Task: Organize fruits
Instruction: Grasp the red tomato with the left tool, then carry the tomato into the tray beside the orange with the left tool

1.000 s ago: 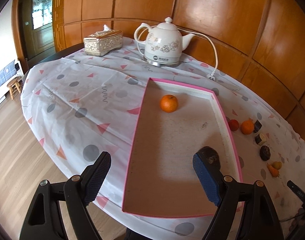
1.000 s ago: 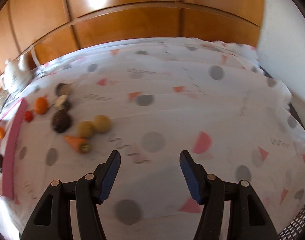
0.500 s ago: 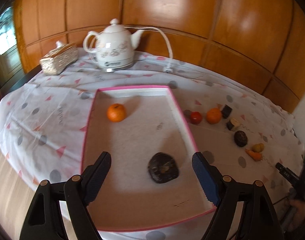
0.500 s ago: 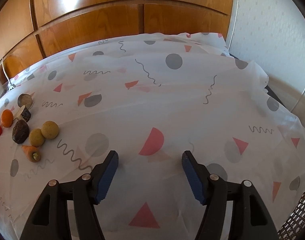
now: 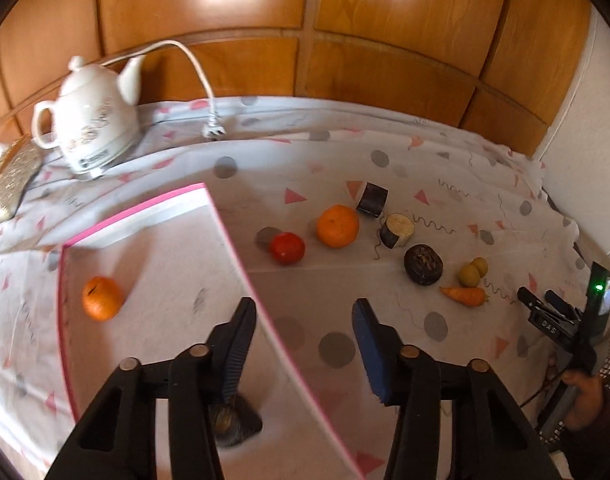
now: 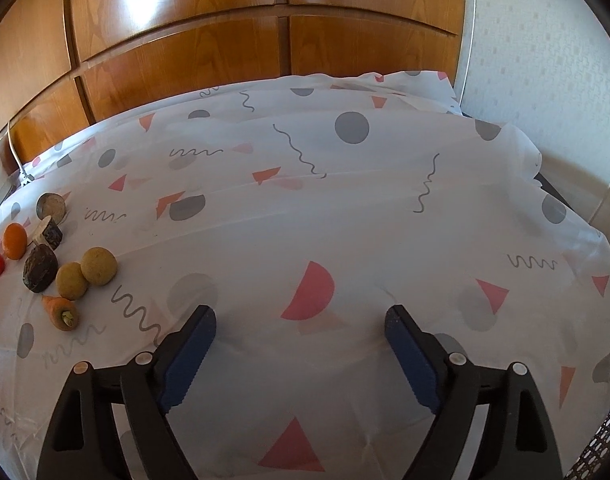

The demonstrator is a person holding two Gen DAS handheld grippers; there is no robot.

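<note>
A pink-rimmed tray [image 5: 229, 236] holds an orange [image 5: 102, 298] and a dark round fruit [image 5: 233, 424] half hidden behind my left finger. My left gripper [image 5: 305, 344] is open and empty above the tray's right rim. On the cloth to its right lie a red tomato [image 5: 287, 247], an orange [image 5: 337, 226], two dark cut pieces [image 5: 372, 199], a dark round fruit [image 5: 423, 265], two yellow-green fruits [image 5: 473, 272] and a carrot [image 5: 465, 295]. My right gripper [image 6: 301, 340] is open and empty over bare cloth; the same fruits [image 6: 99, 266] lie at its far left.
A white electric kettle [image 5: 91, 128] with cord and plug stands at the back left beside a gold tissue box [image 5: 9, 180]. Wood panelling runs behind the table. The other hand-held gripper [image 5: 561, 320] shows at the right edge of the left wrist view.
My left gripper has swung right, from over the tray's middle to its right rim, bringing the loose fruits into view. My right gripper has turned right, leaving the fruits at the far left.
</note>
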